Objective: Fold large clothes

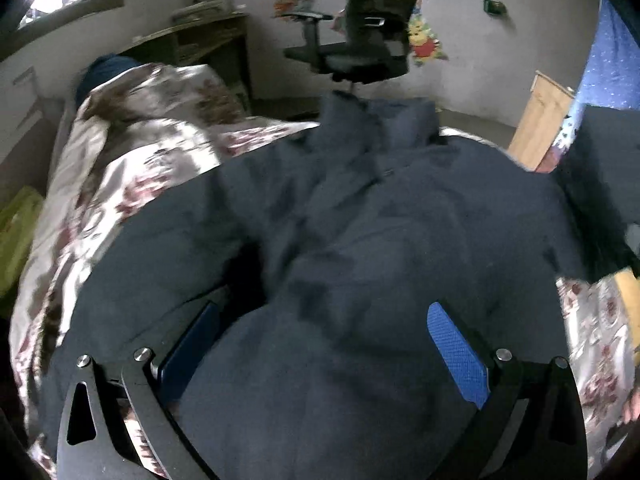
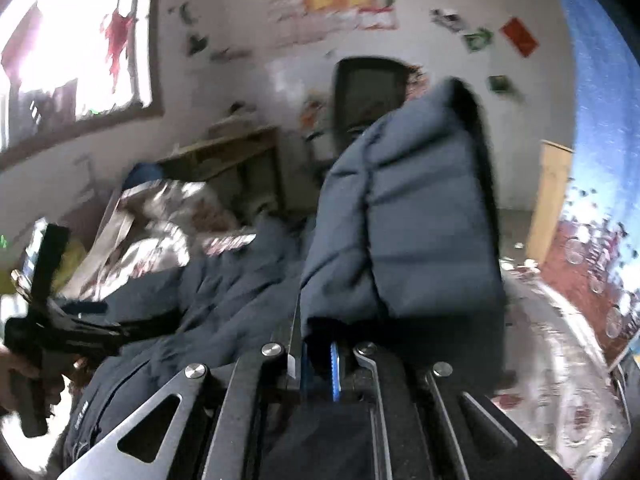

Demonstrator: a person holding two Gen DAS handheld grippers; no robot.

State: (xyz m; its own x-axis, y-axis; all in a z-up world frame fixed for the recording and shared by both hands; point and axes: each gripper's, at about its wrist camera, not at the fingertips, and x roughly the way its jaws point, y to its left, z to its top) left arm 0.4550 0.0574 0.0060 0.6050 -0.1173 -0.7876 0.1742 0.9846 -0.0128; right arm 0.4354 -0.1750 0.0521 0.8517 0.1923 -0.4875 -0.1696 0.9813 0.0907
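Note:
A large dark navy padded jacket (image 1: pixel 360 220) lies spread on a bed with a floral cover (image 1: pixel 132 168). My left gripper (image 1: pixel 324 344) is open, its blue pads (image 1: pixel 460 356) wide apart over a bulge of the jacket near its lower part. In the right wrist view my right gripper (image 2: pixel 318 364) is shut on a quilted part of the jacket (image 2: pixel 404 216) and holds it lifted upright above the bed. The rest of the jacket (image 2: pixel 224 292) lies below it. The left gripper (image 2: pixel 56 320) shows at the left, held in a hand.
A black office chair (image 1: pixel 360 32) stands beyond the bed's far end, next to a wooden desk (image 1: pixel 204 40). A wooden cabinet (image 1: pixel 540 120) and a blue curtain (image 1: pixel 612 60) are at the right. A window (image 2: pixel 76 40) is at the upper left.

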